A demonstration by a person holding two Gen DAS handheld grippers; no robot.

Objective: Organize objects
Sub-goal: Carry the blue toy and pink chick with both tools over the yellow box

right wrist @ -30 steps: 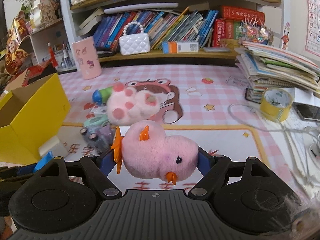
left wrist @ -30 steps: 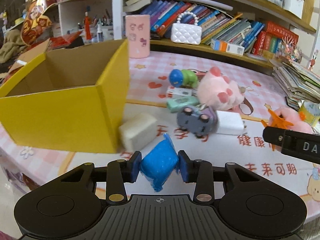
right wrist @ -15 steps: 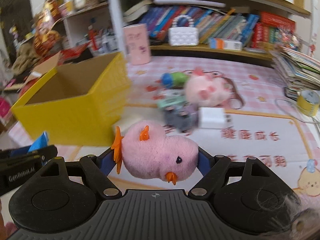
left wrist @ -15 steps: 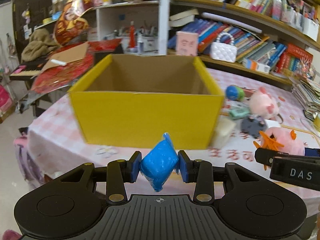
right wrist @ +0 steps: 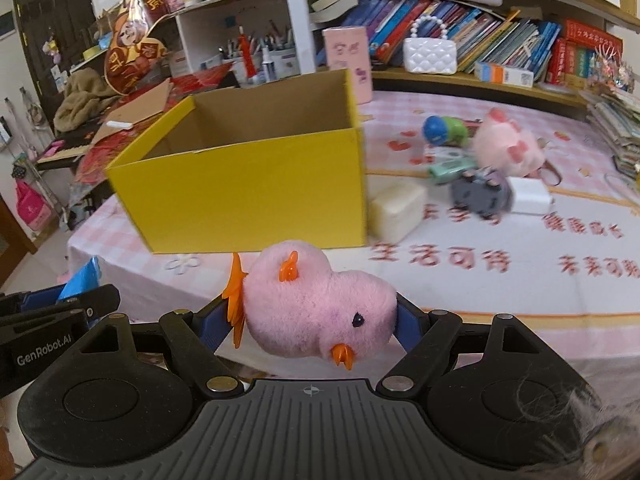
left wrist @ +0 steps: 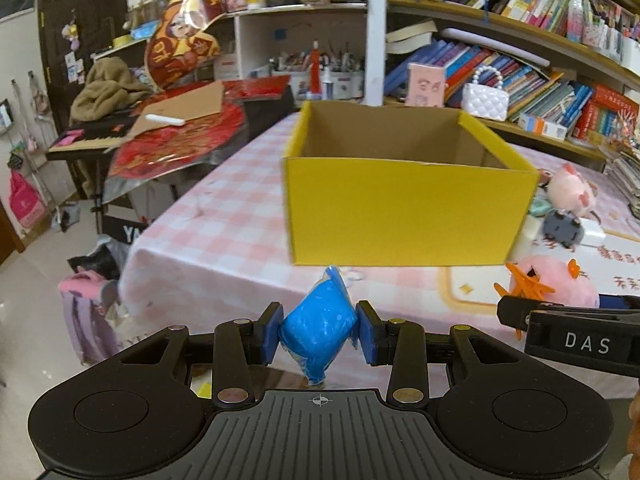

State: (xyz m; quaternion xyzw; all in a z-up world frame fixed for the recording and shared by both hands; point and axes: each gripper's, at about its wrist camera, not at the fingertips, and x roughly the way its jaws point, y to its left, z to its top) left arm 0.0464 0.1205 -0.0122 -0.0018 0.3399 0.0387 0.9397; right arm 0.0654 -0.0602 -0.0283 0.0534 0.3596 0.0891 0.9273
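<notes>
A cluttered room with crowded bookshelves runs behind a table under a pink checked cloth. The biggest thing on it is an open yellow cardboard box, standing upright near the table's front edge, its inside brown and, as far as the views reach, bare. To its right lie loose toys: a pink plush pig, a grey toy car, a white foam block just beside the box wall, and a white charger.

The right gripper is clamped on a pink plush chick, lying sideways between the pads. The left gripper pinches a small blue packet. Both hang in front of the box, short of its near wall.

To do the drop well, each item should probably be carried over the rim and above the opening before the jaws part, one hand at a time so the grippers do not collide; the soft chick may cling to a pad.

The box floor is hidden by the near wall. The toys at right are blurred, and the packet's print cannot be read.
</notes>
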